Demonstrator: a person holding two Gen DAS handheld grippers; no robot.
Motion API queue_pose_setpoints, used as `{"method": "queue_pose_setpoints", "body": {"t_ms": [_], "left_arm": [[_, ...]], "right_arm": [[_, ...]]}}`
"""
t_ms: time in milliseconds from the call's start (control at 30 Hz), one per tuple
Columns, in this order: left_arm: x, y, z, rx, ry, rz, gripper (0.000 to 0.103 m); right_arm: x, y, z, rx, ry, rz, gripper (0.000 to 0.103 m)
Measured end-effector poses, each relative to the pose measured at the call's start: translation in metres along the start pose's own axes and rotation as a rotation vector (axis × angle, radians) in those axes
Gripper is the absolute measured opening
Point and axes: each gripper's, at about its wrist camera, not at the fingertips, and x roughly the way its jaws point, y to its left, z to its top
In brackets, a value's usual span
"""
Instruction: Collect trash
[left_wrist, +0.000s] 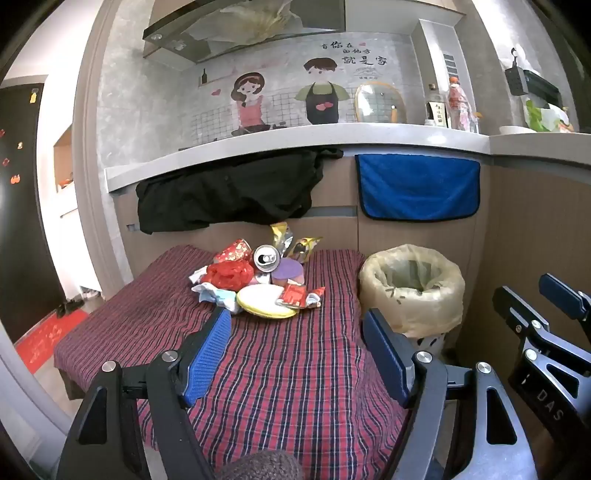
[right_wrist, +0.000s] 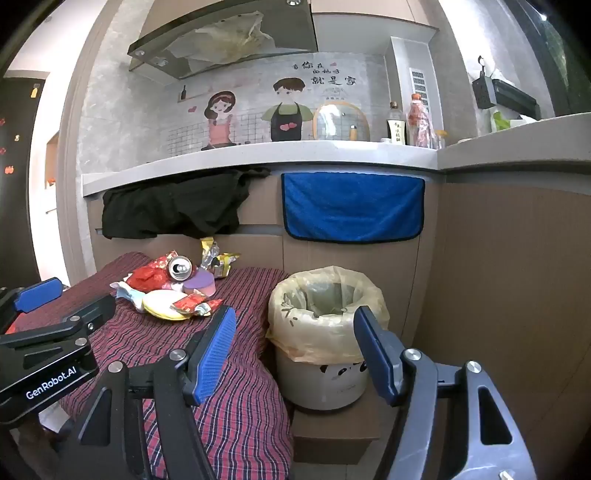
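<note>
A heap of trash (left_wrist: 258, 282) lies at the far end of a low table under a red plaid cloth (left_wrist: 288, 369): a crushed can (left_wrist: 266, 257), red wrappers, a yellow lid (left_wrist: 264, 302), a purple disc, gold snack bags. To its right stands a white bin lined with a yellowish bag (left_wrist: 412, 286). My left gripper (left_wrist: 297, 334) hovers open over the cloth, short of the heap, nothing between its blue pads. My right gripper (right_wrist: 295, 334) is open too, in front of the bin (right_wrist: 327, 314), with the heap (right_wrist: 177, 286) to its left.
Behind the table runs a grey counter (left_wrist: 295, 144) with a black cloth (left_wrist: 229, 192) and a blue towel (left_wrist: 417, 186) hanging from its edge. Bottles and a glass lid stand on the counter. A dark door is at the far left. The bin sits on a brown box (right_wrist: 332, 432).
</note>
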Motion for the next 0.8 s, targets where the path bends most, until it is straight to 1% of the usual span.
{"method": "queue_pose_setpoints", "body": {"t_ms": [33, 800], "left_arm": [[-0.0001, 0.0000, -0.0001, -0.001, -0.003, -0.001, 0.074], [0.0019, 0.0040, 0.0033, -0.010, -0.004, -0.003, 0.074]], "right_arm": [[0.0008, -0.0004, 0.0002, 0.008, 0.017, 0.002, 0.064], [0.0021, -0.0001, -0.0005, 0.005, 0.004, -0.004, 0.064]]}}
